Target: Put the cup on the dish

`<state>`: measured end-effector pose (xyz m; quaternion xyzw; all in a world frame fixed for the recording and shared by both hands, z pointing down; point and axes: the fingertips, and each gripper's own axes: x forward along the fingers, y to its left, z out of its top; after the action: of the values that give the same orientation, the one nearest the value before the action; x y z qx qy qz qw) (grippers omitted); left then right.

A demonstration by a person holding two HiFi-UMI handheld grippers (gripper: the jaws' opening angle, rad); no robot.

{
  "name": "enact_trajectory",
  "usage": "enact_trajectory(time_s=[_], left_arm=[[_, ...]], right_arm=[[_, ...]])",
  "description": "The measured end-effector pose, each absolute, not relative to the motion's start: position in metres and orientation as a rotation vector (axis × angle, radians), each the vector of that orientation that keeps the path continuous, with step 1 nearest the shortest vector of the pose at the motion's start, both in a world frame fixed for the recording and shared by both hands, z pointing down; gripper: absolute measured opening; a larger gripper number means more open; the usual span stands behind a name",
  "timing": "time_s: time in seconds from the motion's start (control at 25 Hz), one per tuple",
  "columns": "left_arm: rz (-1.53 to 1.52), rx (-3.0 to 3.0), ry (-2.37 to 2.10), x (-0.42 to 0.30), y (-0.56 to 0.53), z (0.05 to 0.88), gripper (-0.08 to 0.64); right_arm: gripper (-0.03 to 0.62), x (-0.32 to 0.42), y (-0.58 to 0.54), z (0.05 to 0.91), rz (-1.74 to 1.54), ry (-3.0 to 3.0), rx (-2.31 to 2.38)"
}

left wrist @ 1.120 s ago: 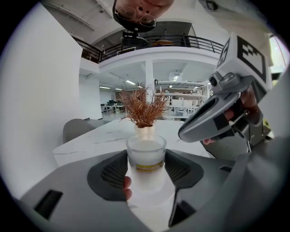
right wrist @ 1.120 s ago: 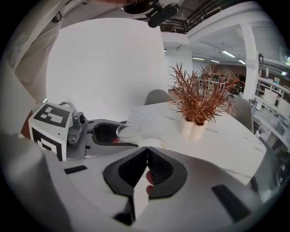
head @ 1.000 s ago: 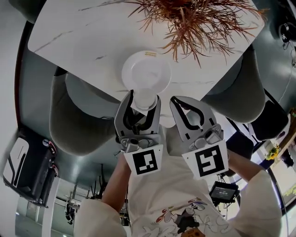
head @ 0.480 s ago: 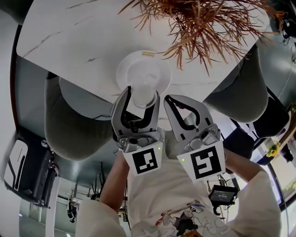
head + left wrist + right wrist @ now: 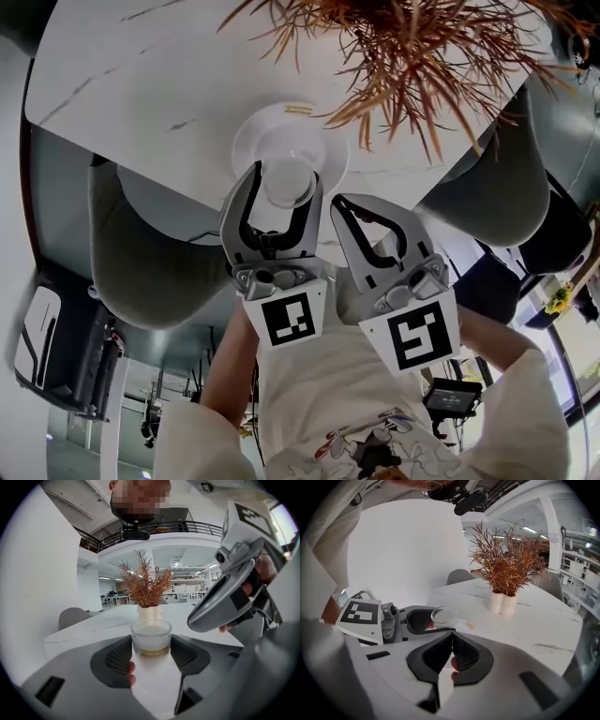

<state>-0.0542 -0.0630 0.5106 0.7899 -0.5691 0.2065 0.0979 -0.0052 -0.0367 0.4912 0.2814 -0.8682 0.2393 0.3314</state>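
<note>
In the head view a clear glass cup with a yellow band sits between the jaws of my left gripper, which is shut on it. The cup hangs over the near part of a white dish on the marble table. The left gripper view shows the cup upright and clamped by both pads of that gripper. My right gripper hovers just right of the left one, jaws together and empty. From the right gripper view its own jaws are shut, with the cup ahead to the left.
A vase of dry red-brown branches stands on the table behind and right of the dish. Grey chairs flank the near table edge at the left and right. A small yellowish strip lies at the dish's far rim.
The left gripper has carried the cup forward, further over the dish. The right gripper has moved along beside it, still shut.
</note>
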Motion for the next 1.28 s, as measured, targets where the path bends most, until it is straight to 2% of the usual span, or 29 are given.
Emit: enact_trajectory(time_s=[1.28], left_arm=[[0.548, 2.345, -1.63, -0.054, -0.063, 0.524, 0.262]], right_arm=[[0.006, 0.005, -0.042, 0.494, 0.64, -2.268, 0.817]])
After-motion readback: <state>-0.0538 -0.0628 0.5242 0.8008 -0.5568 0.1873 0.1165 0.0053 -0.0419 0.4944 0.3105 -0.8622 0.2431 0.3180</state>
